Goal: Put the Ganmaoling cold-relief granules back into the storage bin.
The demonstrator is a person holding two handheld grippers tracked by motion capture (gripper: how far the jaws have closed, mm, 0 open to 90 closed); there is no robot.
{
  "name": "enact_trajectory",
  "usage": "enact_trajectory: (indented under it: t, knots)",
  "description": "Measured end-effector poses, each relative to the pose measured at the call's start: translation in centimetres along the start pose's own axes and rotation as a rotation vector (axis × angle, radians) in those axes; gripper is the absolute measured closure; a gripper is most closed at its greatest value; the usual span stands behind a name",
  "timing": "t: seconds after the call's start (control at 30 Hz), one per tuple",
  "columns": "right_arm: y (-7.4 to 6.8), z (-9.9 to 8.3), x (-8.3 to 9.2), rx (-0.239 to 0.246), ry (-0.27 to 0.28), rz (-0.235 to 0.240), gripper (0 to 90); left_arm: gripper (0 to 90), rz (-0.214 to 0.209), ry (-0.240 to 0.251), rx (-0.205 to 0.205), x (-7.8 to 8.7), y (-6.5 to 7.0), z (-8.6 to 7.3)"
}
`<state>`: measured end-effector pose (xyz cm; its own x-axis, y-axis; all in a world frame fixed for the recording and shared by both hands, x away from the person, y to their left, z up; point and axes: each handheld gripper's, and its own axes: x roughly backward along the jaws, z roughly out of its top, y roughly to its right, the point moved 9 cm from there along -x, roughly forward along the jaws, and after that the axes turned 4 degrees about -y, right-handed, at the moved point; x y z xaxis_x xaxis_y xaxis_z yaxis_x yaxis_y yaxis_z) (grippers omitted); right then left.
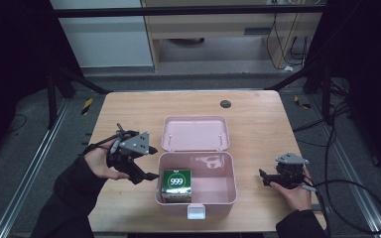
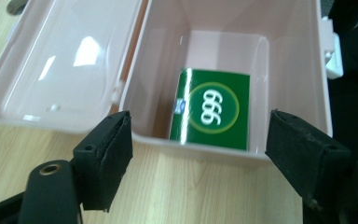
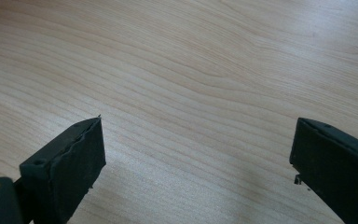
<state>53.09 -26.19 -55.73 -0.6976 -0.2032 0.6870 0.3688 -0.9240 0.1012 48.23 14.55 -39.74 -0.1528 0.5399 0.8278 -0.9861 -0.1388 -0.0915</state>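
High view: the green square "999" carton (image 1: 177,184) sits in the left end of the open pink plastic box (image 1: 218,201) on the wooden surface (image 1: 258,119). The left hand-held gripper (image 1: 151,162), jaws wide and empty, hovers just beside that end, far nearer than the right hand-held gripper (image 1: 262,177), also wide.

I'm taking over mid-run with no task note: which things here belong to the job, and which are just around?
Likely part of the job:
- pink box, lid open
- green carton marked 999, inside the box
- left gripper, jaws open, beside the box
- right gripper, jaws open over bare table

Just around:
- dark round cap in the tabletop
- cables
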Motion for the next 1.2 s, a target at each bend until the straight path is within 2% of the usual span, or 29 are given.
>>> enact_trajectory:
  t: [0.1,0.17,0.2,0.23,0.27,0.3,0.33,0.37,0.57,0.63,0.67,0.7,0.73,0.77,0.8,0.83,0.87,0.9,0.97,1.0,1.03,1.07,1.17,1.2]
  knots:
    - [0.0,0.0,0.0,-0.001,-0.002,-0.001,3.6,21.9,0.012,-0.002,0.013,0.2,-0.1,-0.9]
    - [0.0,0.0,0.0,-0.001,-0.003,-0.001,3.6,22.0,0.022,0.004,0.032,0.3,-0.2,-1.8]
    - [0.0,0.0,0.0,-0.002,-0.002,-0.002,3.6,22.0,0.030,0.011,0.058,0.2,-0.3,-2.8]
    - [0.0,0.0,0.0,-0.002,-0.002,-0.002,3.6,22.0,0.030,0.011,0.058,0.2,-0.3,-2.8]
    - [-0.1,0.0,0.0,-0.008,-0.002,0.000,3.6,22.0,0.043,0.004,0.088,-0.2,-0.3,-4.0]
    - [-0.1,0.0,0.0,-0.008,-0.002,0.000,3.6,22.0,0.050,0.005,0.106,-0.5,-0.4,-4.6]
    - [0.0,0.0,0.0,-0.005,-0.003,-0.001,3.6,21.9,0.050,0.005,0.106,-0.5,-0.4,-4.6]
    - [0.0,-0.1,0.0,-0.003,-0.004,-0.002,3.6,21.8,0.062,0.001,0.133,-1.1,-0.5,-5.8]
    - [0.0,-0.1,0.1,-0.008,-0.003,-0.003,3.6,21.3,0.101,0.009,0.242,-2.8,-1.4,-9.2]
    - [0.0,-0.1,0.0,-0.006,-0.004,-0.004,3.5,21.0,0.115,0.001,0.279,-3.5,-1.6,-10.3]
    - [0.0,-0.1,0.0,-0.006,-0.004,-0.004,3.5,20.5,0.115,0.001,0.279,-3.5,-1.6,-10.3]
    - [0.0,-0.1,0.0,-0.003,-0.006,-0.004,3.5,20.2,0.133,-0.008,0.316,-4.2,-1.9,-11.3]
    - [0.0,-0.1,0.0,-0.003,-0.006,-0.004,3.5,19.6,0.133,-0.008,0.316,-4.2,-1.9,-11.3]
    - [0.0,-0.1,0.0,-0.005,-0.005,-0.004,3.5,19.0,0.142,-0.025,0.341,-4.9,-2.2,-12.3]
    - [0.0,-0.1,0.0,-0.005,-0.005,-0.004,3.5,18.8,0.142,-0.025,0.341,-4.9,-2.2,-12.3]
    - [0.0,-0.1,0.0,-0.005,-0.007,-0.007,3.5,18.7,0.147,-0.029,0.372,-5.4,-2.4,-13.1]
    - [0.0,-0.1,0.0,-0.005,-0.007,-0.007,3.5,18.8,0.147,-0.029,0.372,-5.4,-2.4,-13.1]
    - [0.1,-0.1,0.0,-0.002,-0.006,-0.007,3.5,18.8,0.151,-0.021,0.394,-5.8,-2.7,-13.6]
    - [0.1,-0.2,0.0,-0.002,-0.006,-0.007,3.4,18.6,0.152,-0.027,0.404,-5.9,-2.7,-13.9]
    - [0.2,-0.2,0.0,-0.001,-0.006,-0.009,3.4,18.1,0.163,-0.035,0.411,-6.0,-2.9,-14.2]
    - [0.2,-0.2,0.0,0.000,-0.008,-0.012,3.4,17.6,0.181,-0.039,0.437,-6.2,-3.2,-14.7]
    - [0.2,-0.2,0.0,0.000,-0.008,-0.012,3.4,17.1,0.181,-0.039,0.437,-6.2,-3.2,-14.7]
    - [0.3,-0.3,0.0,-0.006,-0.016,-0.016,3.2,16.6,0.210,-0.054,0.492,-6.4,-3.8,-15.9]
    - [0.3,-0.3,0.0,-0.006,-0.016,-0.016,3.2,16.6,0.210,-0.054,0.492,-6.4,-3.8,-15.9]
